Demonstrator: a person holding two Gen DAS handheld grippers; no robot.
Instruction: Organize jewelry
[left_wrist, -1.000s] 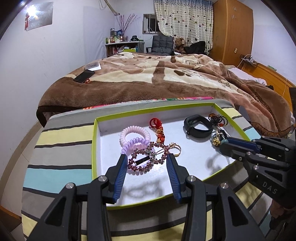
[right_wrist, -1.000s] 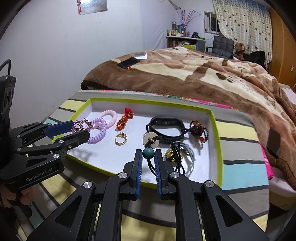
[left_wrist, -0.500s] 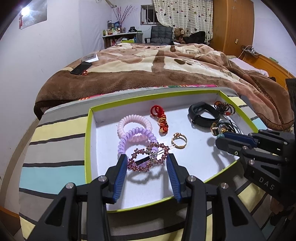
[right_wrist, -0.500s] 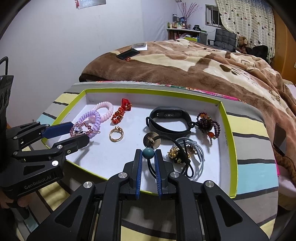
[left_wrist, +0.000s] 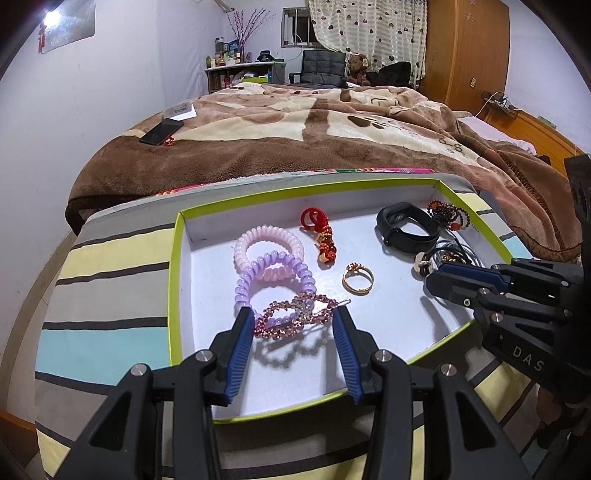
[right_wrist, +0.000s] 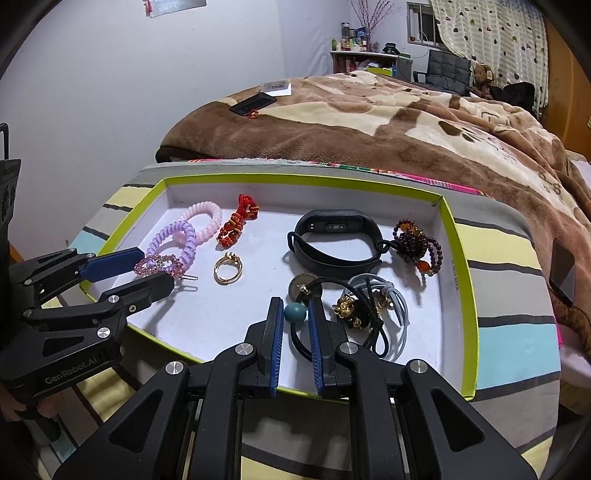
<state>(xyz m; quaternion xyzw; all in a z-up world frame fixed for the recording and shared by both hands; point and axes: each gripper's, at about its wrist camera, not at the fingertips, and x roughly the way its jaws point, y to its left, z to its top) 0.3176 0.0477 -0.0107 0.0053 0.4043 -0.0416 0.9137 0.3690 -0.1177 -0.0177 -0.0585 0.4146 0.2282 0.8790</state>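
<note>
A white tray with a green rim (left_wrist: 173, 280) (right_wrist: 458, 258) holds the jewelry. My left gripper (left_wrist: 293, 325) is shut on a pink beaded hair clip (left_wrist: 295, 317) (right_wrist: 159, 263), held just above the tray floor beside a purple coil tie (left_wrist: 273, 277) and a pink coil tie (left_wrist: 267, 245). My right gripper (right_wrist: 295, 314) is shut on a teal bead (right_wrist: 294, 314) of a black hair tie, low over the tray's front right. A gold ring (left_wrist: 357, 282) (right_wrist: 228, 271), a red knot charm (left_wrist: 321, 236), a black wristband (right_wrist: 334, 242) and a dark bead bracelet (right_wrist: 417, 243) lie in the tray.
The tray sits on a striped cloth (left_wrist: 110, 280) next to a bed with a brown blanket (left_wrist: 314, 122). A phone (left_wrist: 161, 132) lies on the blanket. A tangle of grey and black hair ties with a gold charm (right_wrist: 369, 310) lies at the tray's front right.
My left gripper has carried the pink clip left and lower, close to the purple coil tie. My right gripper holds the teal bead lower, near the tray floor.
</note>
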